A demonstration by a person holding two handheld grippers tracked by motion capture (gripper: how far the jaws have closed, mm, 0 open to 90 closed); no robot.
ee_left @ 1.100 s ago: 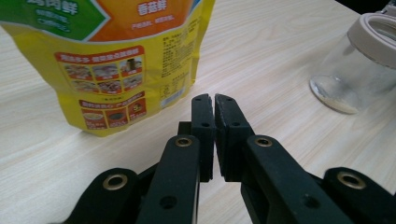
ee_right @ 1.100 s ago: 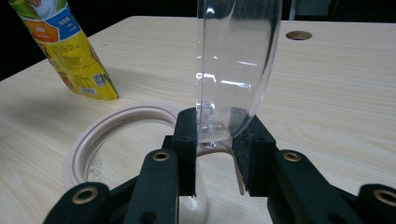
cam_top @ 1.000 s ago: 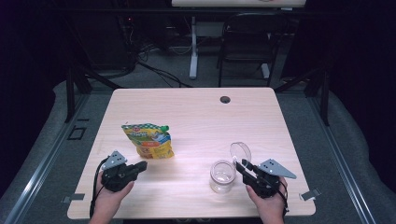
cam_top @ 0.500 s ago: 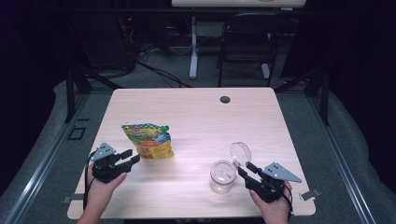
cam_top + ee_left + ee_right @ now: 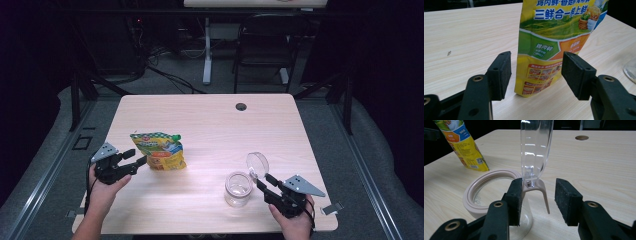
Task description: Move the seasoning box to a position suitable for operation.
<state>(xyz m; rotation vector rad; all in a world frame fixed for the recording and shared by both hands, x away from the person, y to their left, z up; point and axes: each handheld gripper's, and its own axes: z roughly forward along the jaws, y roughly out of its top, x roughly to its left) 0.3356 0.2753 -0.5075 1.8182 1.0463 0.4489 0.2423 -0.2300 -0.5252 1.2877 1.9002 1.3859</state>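
Observation:
A yellow-green snack pouch [image 5: 160,150] stands upright on the left of the wooden table [image 5: 210,125]. My left gripper [image 5: 137,156] is just left of it. Its jaws have just been opening, and the pouch's [image 5: 554,45] lower edge sits in the gap of the left gripper [image 5: 536,72], with neither pad pressing it. A clear glass jar [image 5: 238,188] with a beige rim [image 5: 489,192] stands at the front right, its hinged clear lid [image 5: 257,164] tipped up. My right gripper [image 5: 264,181] has also just been opening. The lid's [image 5: 536,147] beige hinge tab lies between the jaws of the right gripper [image 5: 537,200], unclamped.
A round cable hole [image 5: 241,106] sits near the table's far edge. A dark chair [image 5: 270,45] and a desk leg stand on the floor beyond. The pouch [image 5: 461,145] stands well left of the jar, with bare wood between them.
My left gripper has moved left and away from the front edge to the pouch's side, and its jaws have spread wide. The right gripper's jaws have widened a little around the hinge tab.

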